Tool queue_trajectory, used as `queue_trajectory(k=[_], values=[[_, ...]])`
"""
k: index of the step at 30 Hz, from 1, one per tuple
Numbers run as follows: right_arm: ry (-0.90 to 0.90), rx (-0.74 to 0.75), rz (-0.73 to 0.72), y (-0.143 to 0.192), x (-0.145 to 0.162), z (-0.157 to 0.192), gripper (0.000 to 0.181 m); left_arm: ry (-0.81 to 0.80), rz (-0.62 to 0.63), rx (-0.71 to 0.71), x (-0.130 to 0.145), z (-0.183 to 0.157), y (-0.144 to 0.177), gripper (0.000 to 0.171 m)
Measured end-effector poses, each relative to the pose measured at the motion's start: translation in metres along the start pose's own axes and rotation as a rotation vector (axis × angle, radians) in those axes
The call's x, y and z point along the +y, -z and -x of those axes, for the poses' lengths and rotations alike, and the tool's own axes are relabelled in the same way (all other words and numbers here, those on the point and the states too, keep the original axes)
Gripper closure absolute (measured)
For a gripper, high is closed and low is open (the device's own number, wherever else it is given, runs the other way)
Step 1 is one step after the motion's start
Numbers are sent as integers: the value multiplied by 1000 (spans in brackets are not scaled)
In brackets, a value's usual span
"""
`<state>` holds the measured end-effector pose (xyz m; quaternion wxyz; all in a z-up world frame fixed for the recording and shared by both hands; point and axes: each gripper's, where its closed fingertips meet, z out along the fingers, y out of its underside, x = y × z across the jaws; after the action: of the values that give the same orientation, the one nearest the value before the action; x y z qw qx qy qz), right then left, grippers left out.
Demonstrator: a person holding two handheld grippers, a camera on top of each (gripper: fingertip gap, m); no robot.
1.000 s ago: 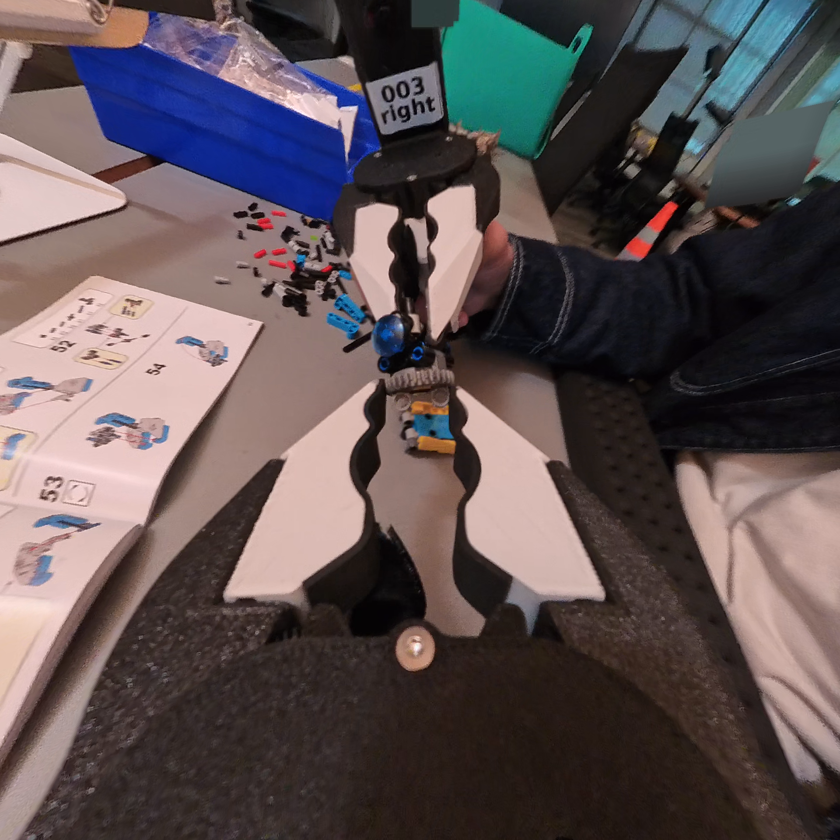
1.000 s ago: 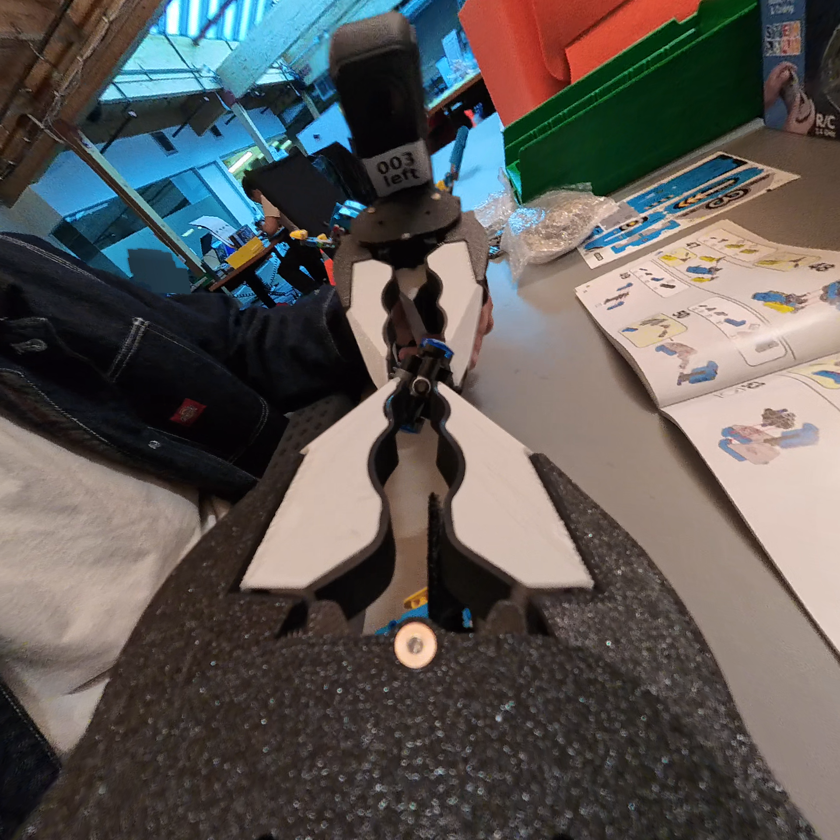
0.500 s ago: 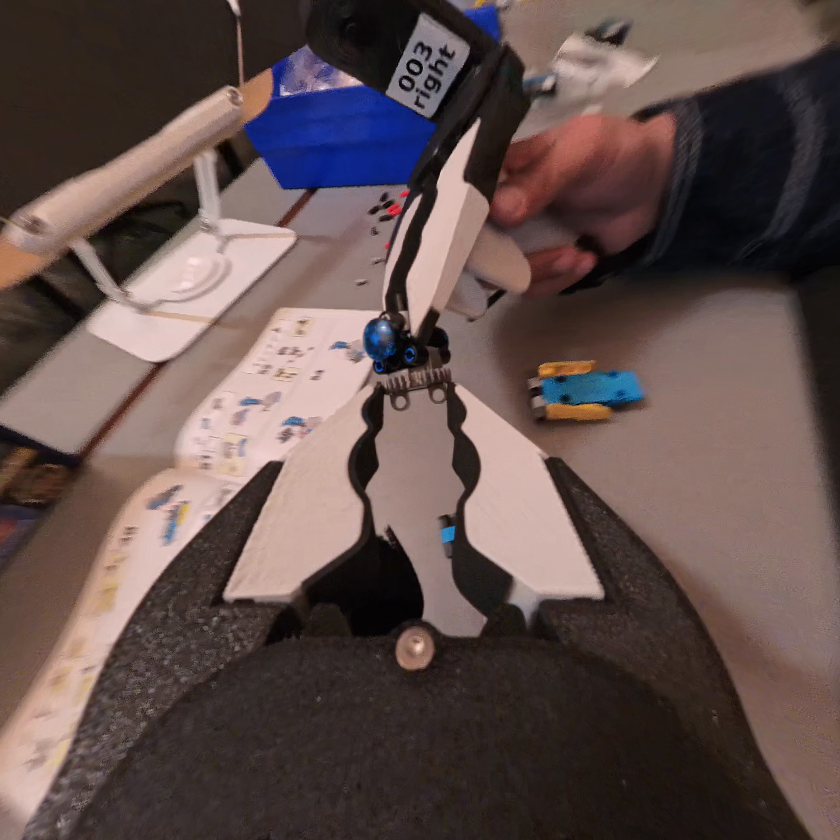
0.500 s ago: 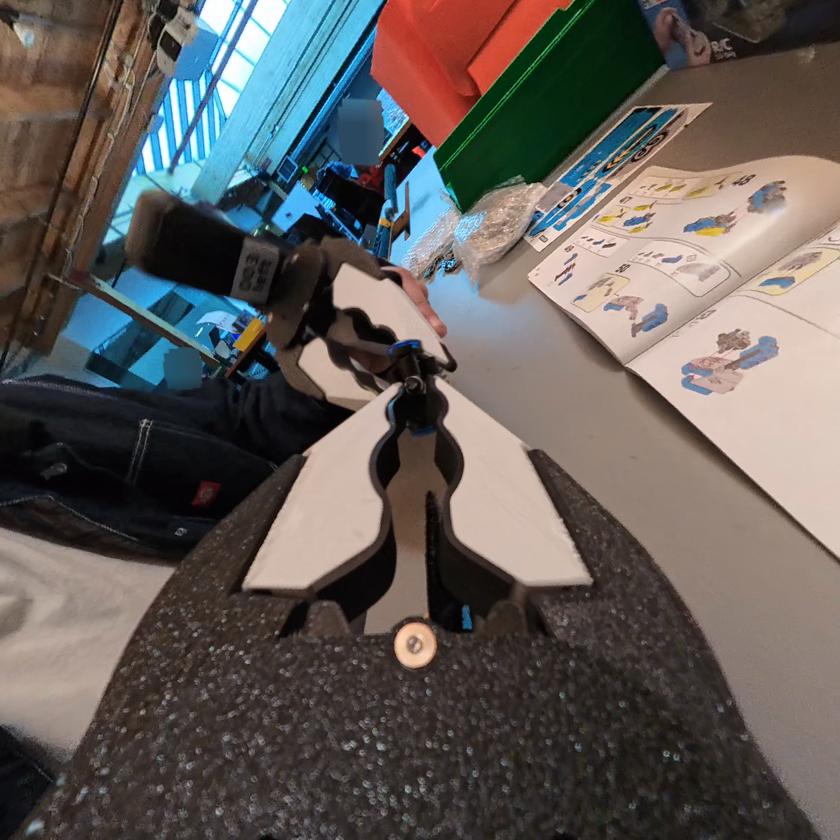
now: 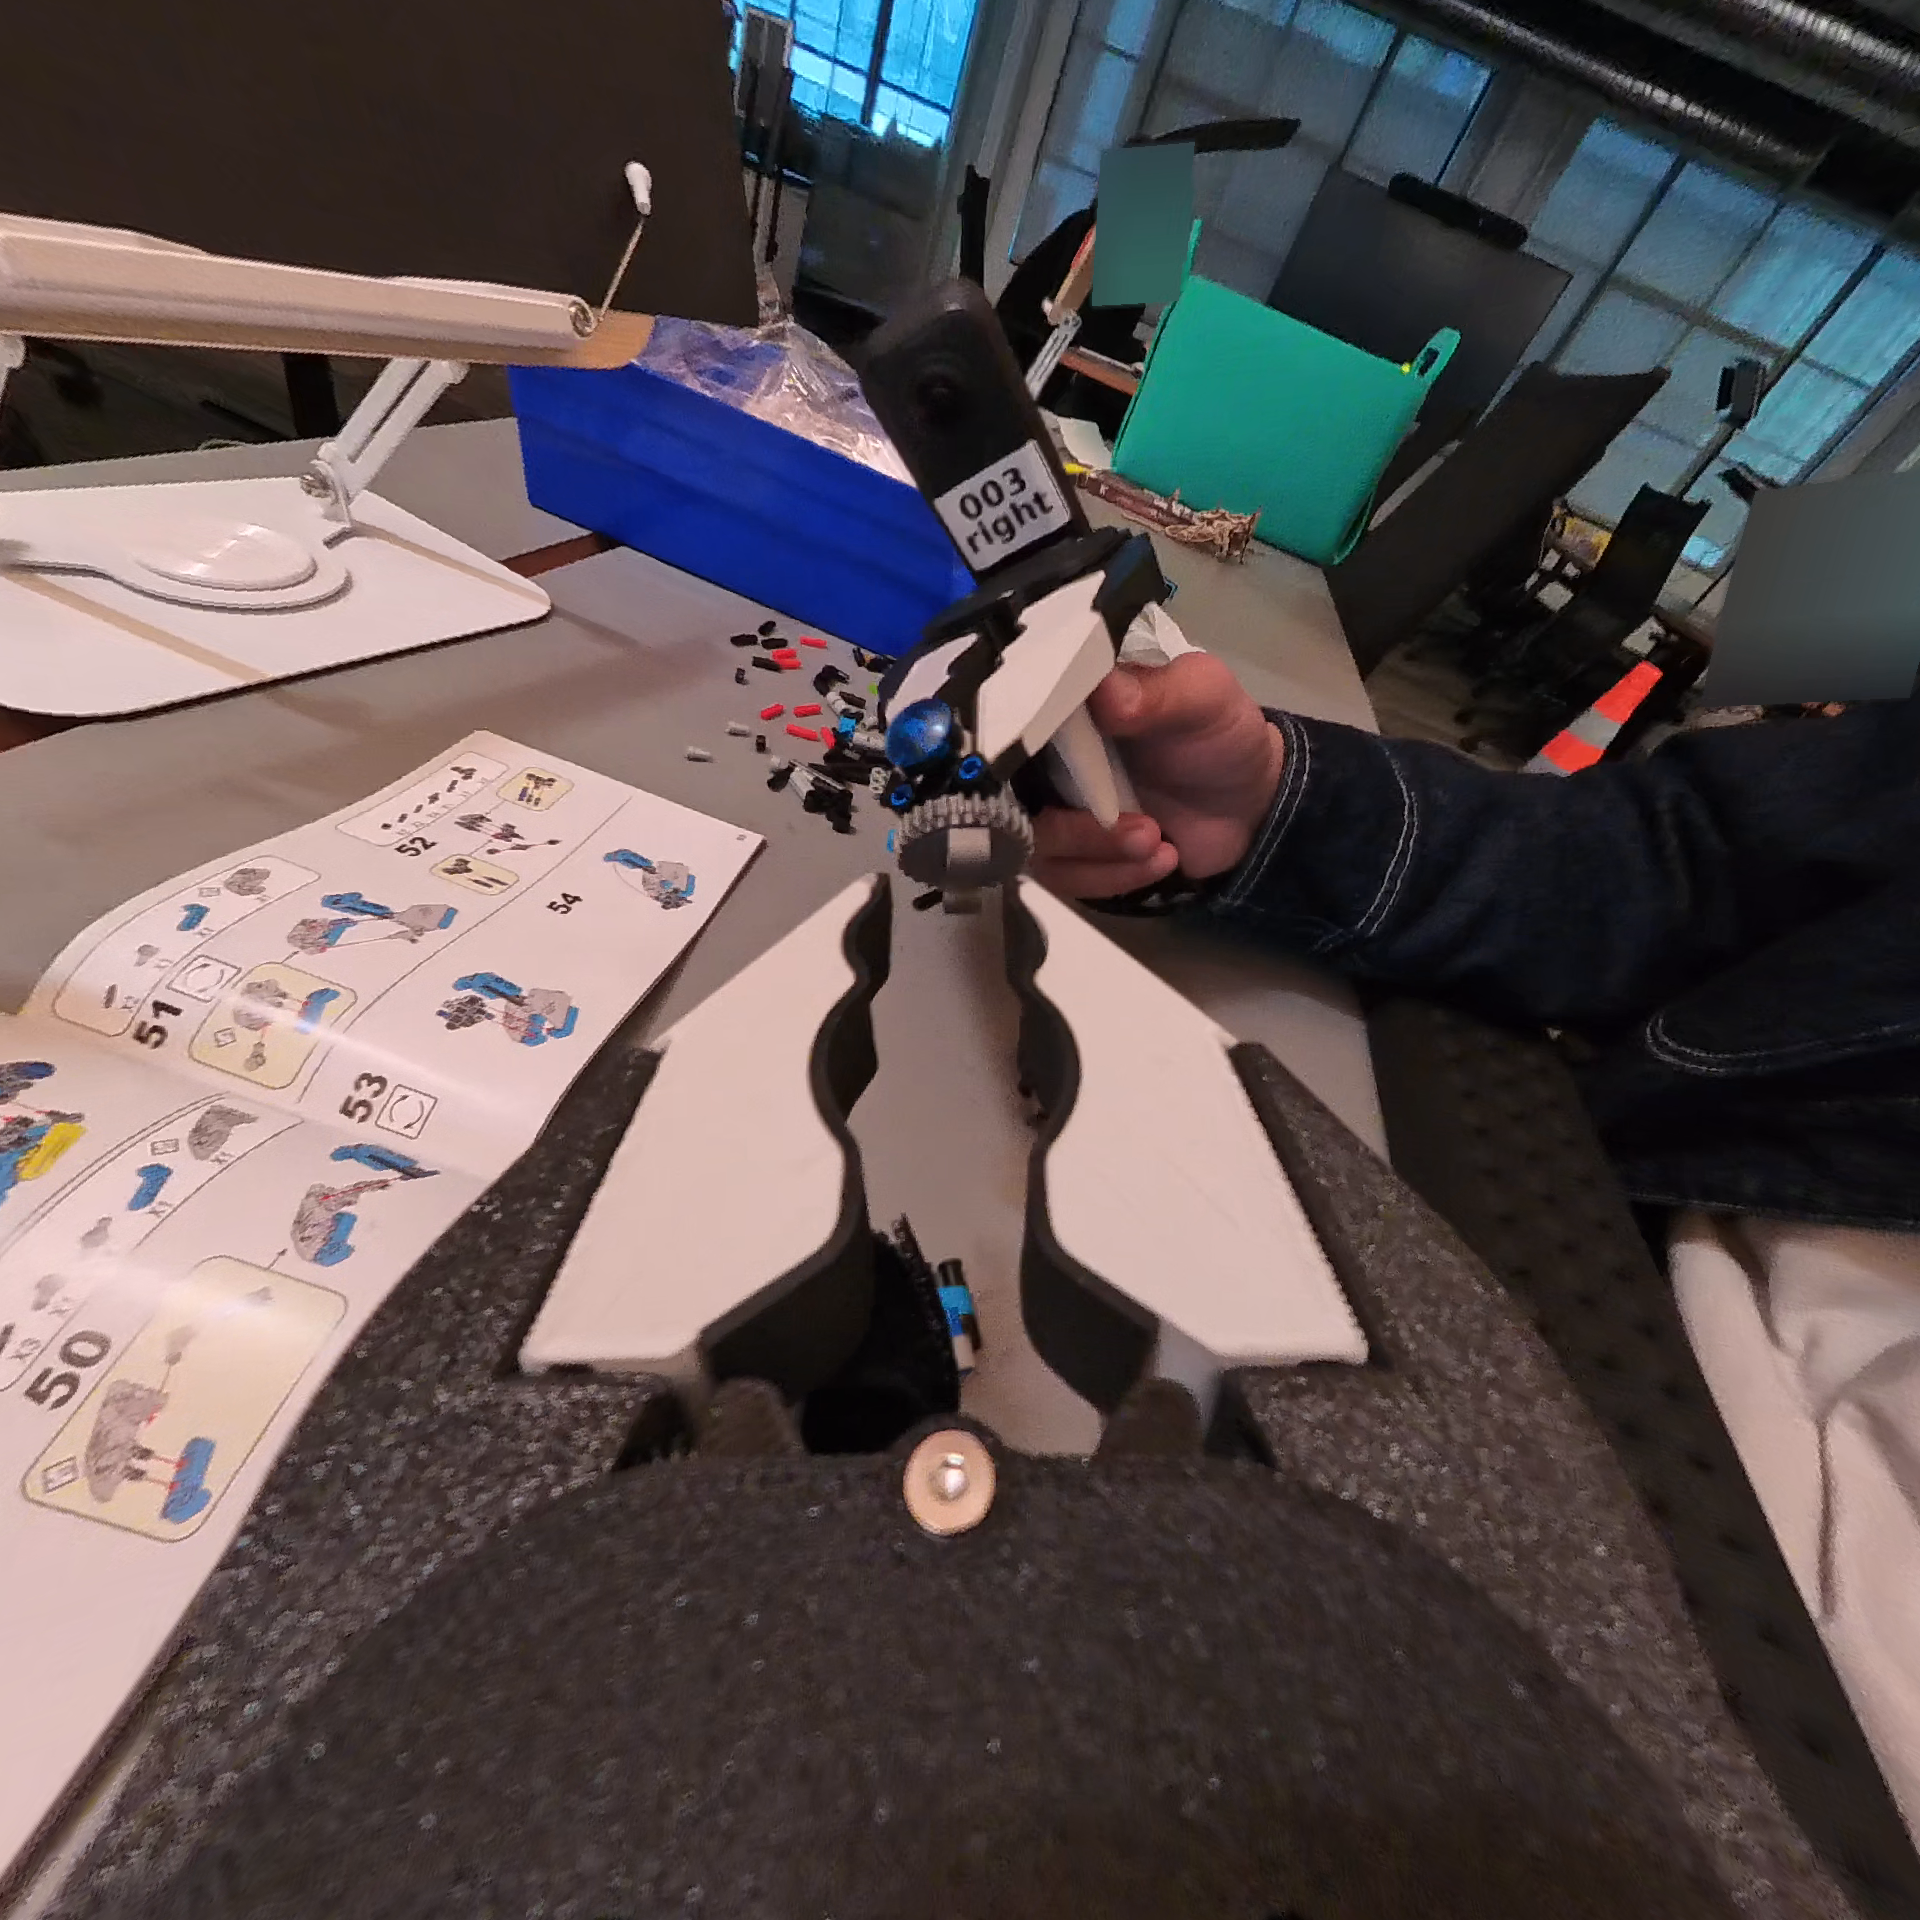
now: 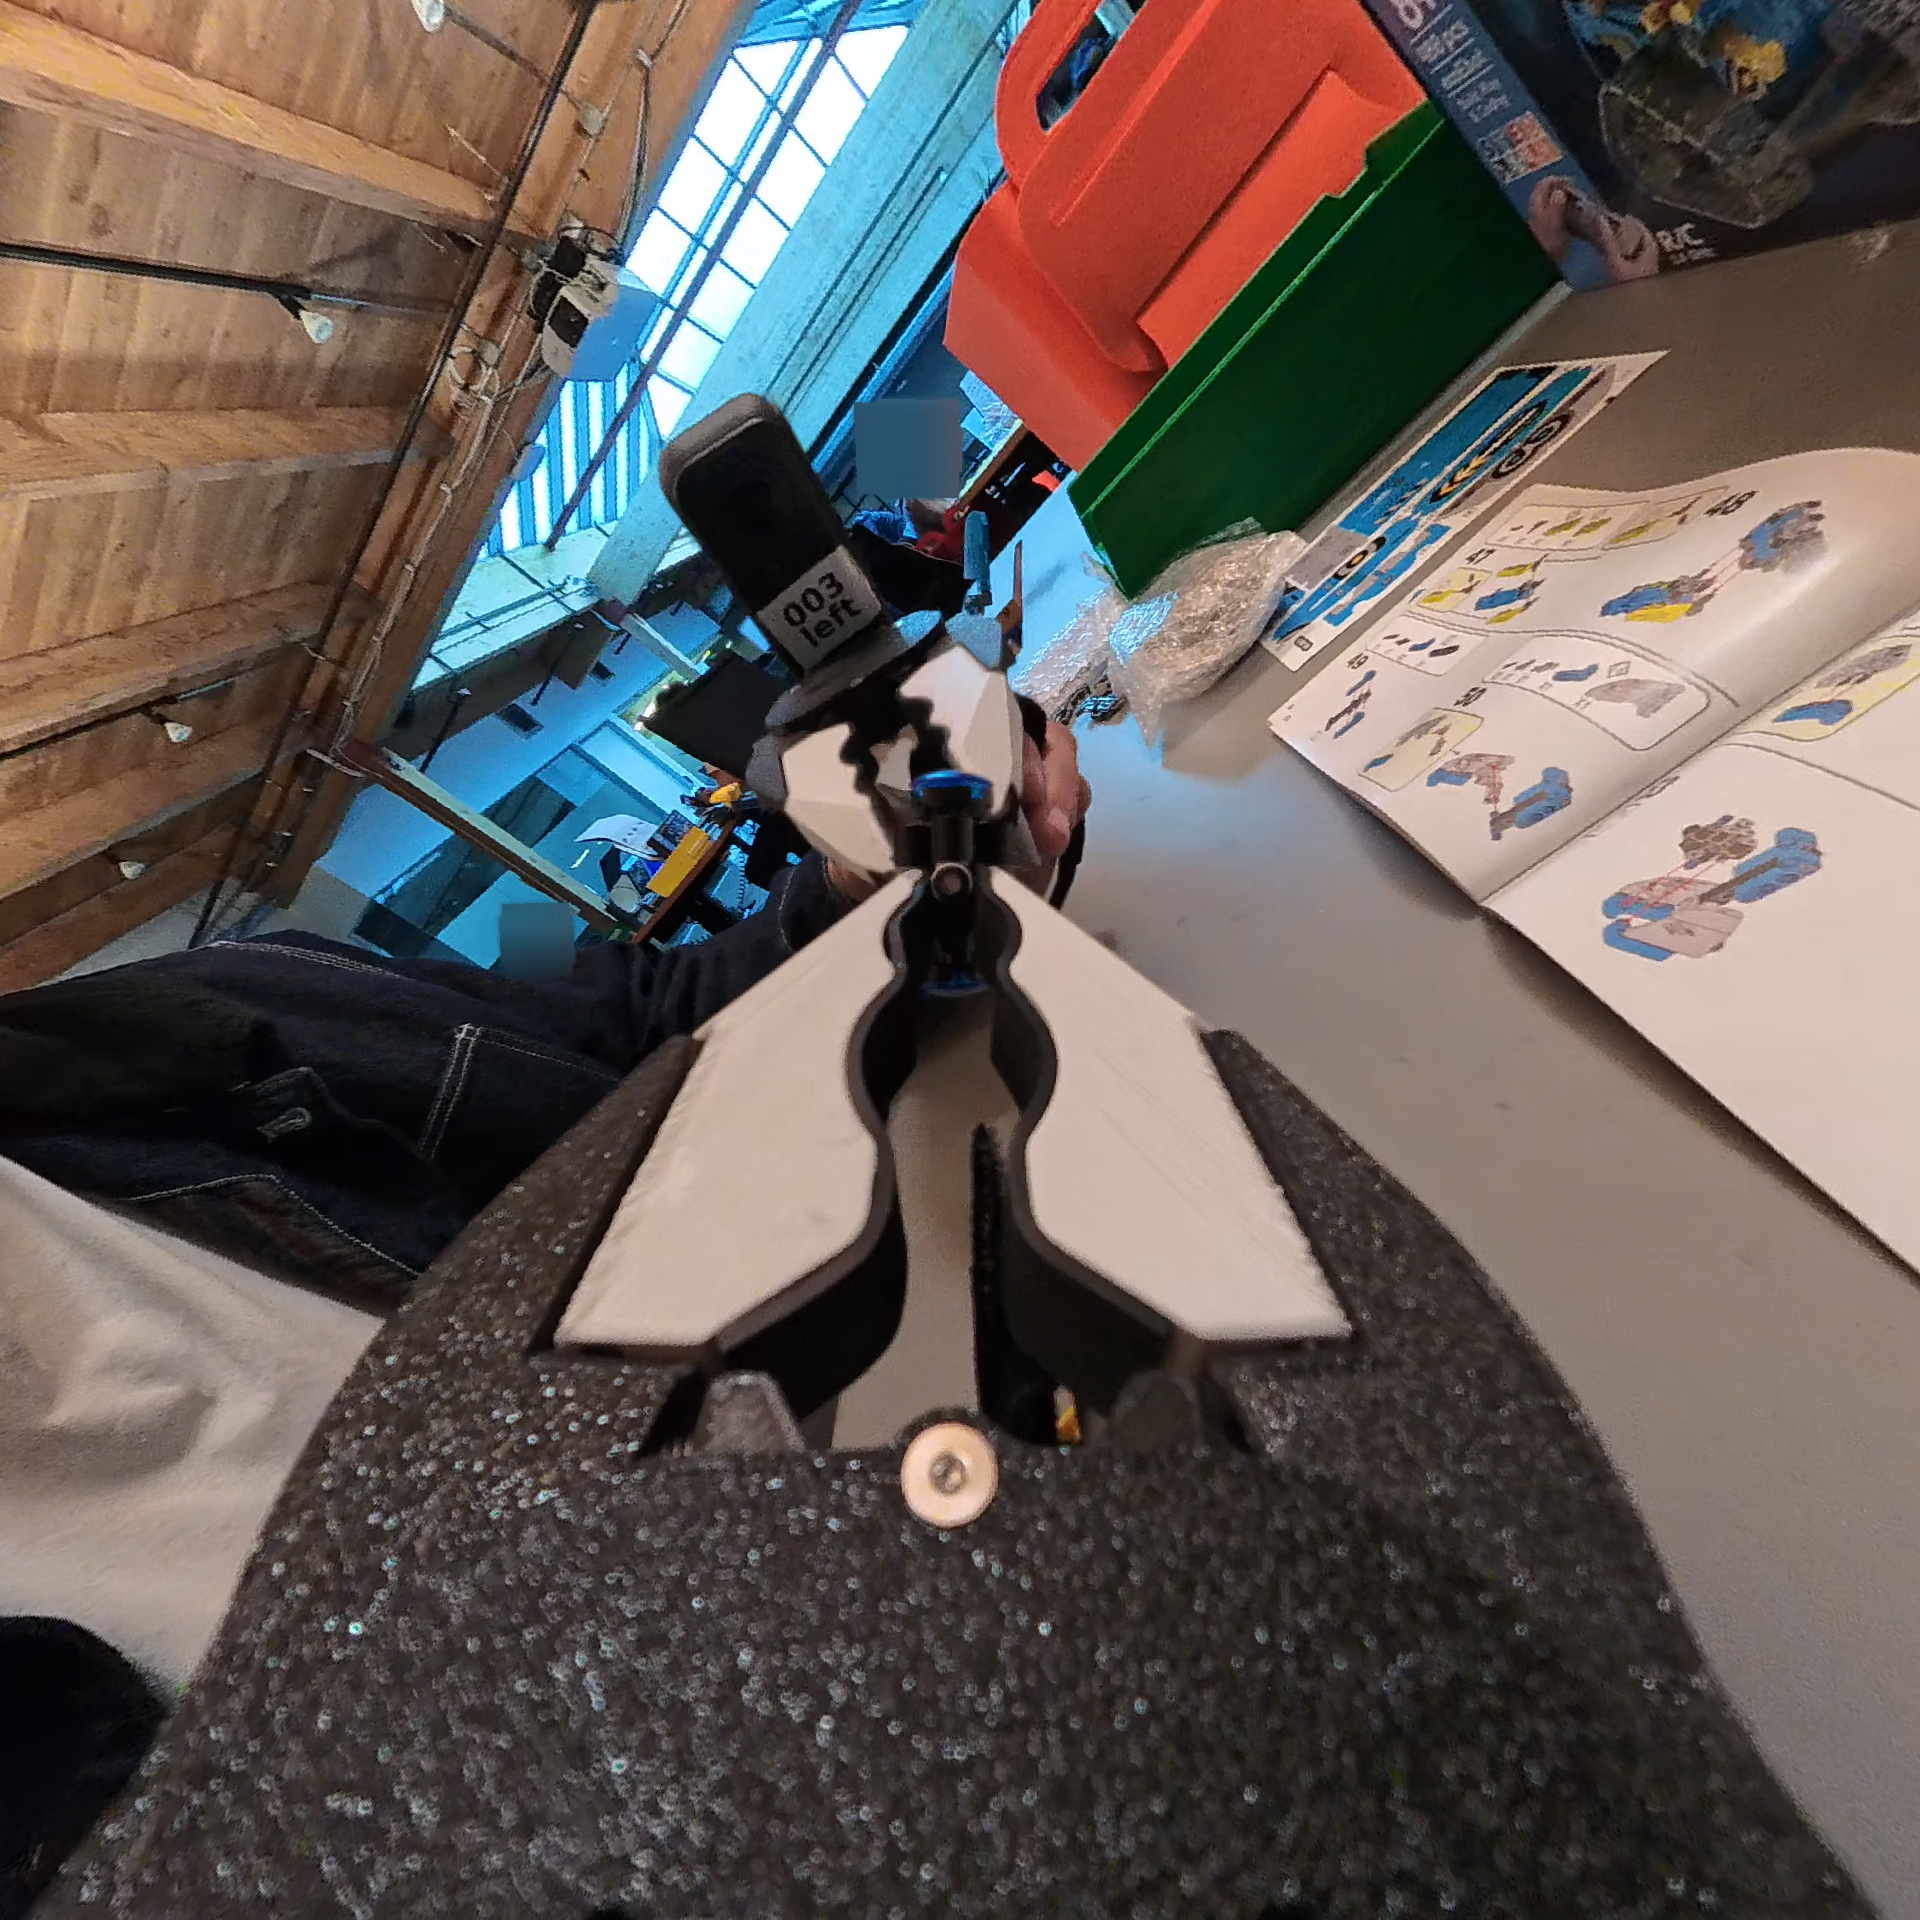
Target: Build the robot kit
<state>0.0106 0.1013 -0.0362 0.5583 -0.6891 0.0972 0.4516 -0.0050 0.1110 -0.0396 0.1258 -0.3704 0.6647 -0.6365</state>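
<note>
A small brick assembly (image 5: 961, 831), with a grey gear, black parts and a blue ball, is held above the grey table (image 5: 623, 665). My left gripper (image 5: 954, 883) is shut on its grey gear end. My right gripper (image 5: 966, 758) meets it head-on from above and is shut on the black and blue end. In the right wrist view the assembly (image 6: 948, 883) sits between my right gripper's tips (image 6: 951, 888), with the left gripper (image 6: 920, 831) just beyond it. A hand (image 5: 1174, 769) holds the right gripper.
An open instruction booklet (image 5: 364, 987) lies to the left. Loose small parts (image 5: 810, 727) lie before a blue bin (image 5: 727, 488). A white lamp base (image 5: 239, 603) is at the far left. Across the table are a green bin (image 6: 1299, 384), a plastic bag (image 6: 1195, 623) and a sticker sheet (image 6: 1455, 488). Left and right tips are no more than a few centimetres apart.
Both grippers swung and tilted together while keeping hold of the assembly. The blue and yellow brick piece on the table has gone out of the left wrist view.
</note>
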Motion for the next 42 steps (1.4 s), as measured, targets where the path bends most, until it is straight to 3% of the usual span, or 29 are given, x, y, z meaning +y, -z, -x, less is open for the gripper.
queue_trajectory(k=[7,16,19,28,30,42], values=[[35,-22,23,-5,4,6,175,-48,30,21,7,-10,-7,163],[70,-55,21,-4,5,11,174,243,-30,207,4,-15,-6,165],[109,-57,34,-4,5,16,139,245,-40,211,1,-15,-4,165],[83,-71,162,-12,28,12,147,231,-13,227,7,-22,-11,165],[76,-57,158,-13,28,10,154,231,-10,220,8,-21,-11,165],[45,-35,158,-14,28,6,152,229,23,209,13,-18,-12,165]])
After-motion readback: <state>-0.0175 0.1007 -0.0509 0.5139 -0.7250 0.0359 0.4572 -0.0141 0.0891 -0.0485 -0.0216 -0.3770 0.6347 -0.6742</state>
